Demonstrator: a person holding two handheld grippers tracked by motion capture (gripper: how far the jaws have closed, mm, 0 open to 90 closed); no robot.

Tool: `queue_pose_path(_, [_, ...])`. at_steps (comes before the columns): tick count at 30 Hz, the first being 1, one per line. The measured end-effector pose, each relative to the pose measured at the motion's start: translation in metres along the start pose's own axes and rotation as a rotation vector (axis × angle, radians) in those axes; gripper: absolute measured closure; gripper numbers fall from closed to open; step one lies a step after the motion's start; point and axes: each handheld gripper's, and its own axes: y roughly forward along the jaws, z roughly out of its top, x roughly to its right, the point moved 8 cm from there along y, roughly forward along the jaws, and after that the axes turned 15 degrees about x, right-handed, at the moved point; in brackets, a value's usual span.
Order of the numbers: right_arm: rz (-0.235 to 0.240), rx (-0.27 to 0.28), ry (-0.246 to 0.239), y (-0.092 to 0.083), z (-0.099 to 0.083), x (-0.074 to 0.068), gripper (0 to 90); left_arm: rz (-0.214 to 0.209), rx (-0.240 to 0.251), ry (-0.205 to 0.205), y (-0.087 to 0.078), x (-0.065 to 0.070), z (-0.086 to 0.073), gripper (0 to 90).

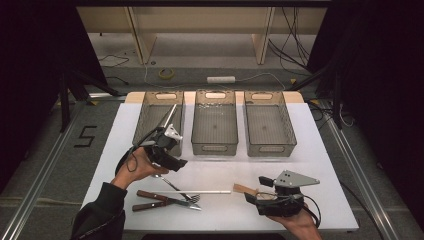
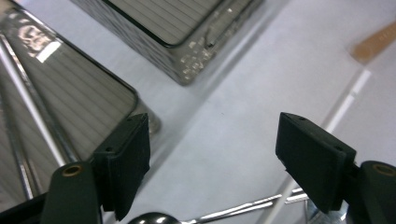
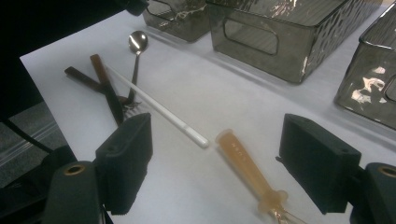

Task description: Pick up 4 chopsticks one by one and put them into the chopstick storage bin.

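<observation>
- Right claw (image 3: 215,135): released, jaws wide apart with nothing pressed between them. It is low over the near right part of the white surface (image 1: 310,150), pointing left in the high view (image 1: 256,190).
- Amber-handled utensil (image 3: 245,163): lies flat on the surface directly in front of and below the right claw. In the high view only its handle end (image 1: 243,189) pokes out leftward past the jaws.
- Long axis of that utensil: in the right gripper view it runs slantwise, with the butt end between the jaws and farther off, and the neck passing toward the right-hand jaw. It is not square to the jaws, so my judgement is that the wrist needs a turn before closing.
- Nearer hand: the right, by far.
- Left claw (image 1: 177,161): released and empty (image 2: 212,135). It hangs over the surface at the near corners of the left bin (image 1: 142,117) and the middle bin (image 1: 215,145), well apart from the amber handle.
- Left bin contents: long metal pieces (image 1: 169,116).
- Right bin (image 1: 287,125): nothing seen in it.
- White stick (image 1: 200,192): lies crosswise, its tip just beside the amber handle.
- Spoon (image 1: 167,182) and two brown-handled pieces (image 1: 152,200): a crossed pile near the left forearm.
</observation>
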Motion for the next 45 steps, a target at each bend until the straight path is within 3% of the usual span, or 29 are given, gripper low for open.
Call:
queue_pose_path(13, [-0.001,0.0,-0.002,0.0,0.0,0.0,26.5,-0.041,-0.098,0.086,0.005,0.023,-0.015,24.1])
queue_pose_path(27, [0.0,-0.002,-0.002,0.0,-0.001,0.0,26.5,-0.087,-0.206,0.13,0.013,0.04,-0.04,26.4])
queue_pose_path(31, [0.001,-0.002,-0.003,0.0,-0.001,0.0,26.5,-0.098,-0.24,0.148,0.014,0.042,-0.046,30.2])
queue_pose_path(39, [0.002,-0.005,-0.006,0.001,-0.001,0.0,26.6,-0.134,-0.283,0.178,0.02,0.05,-0.056,47.9])
queue_pose_path(45, [0.003,-0.009,-0.006,0.001,-0.001,-0.001,26.5,-0.157,-0.284,0.197,0.027,0.056,-0.058,56.9])
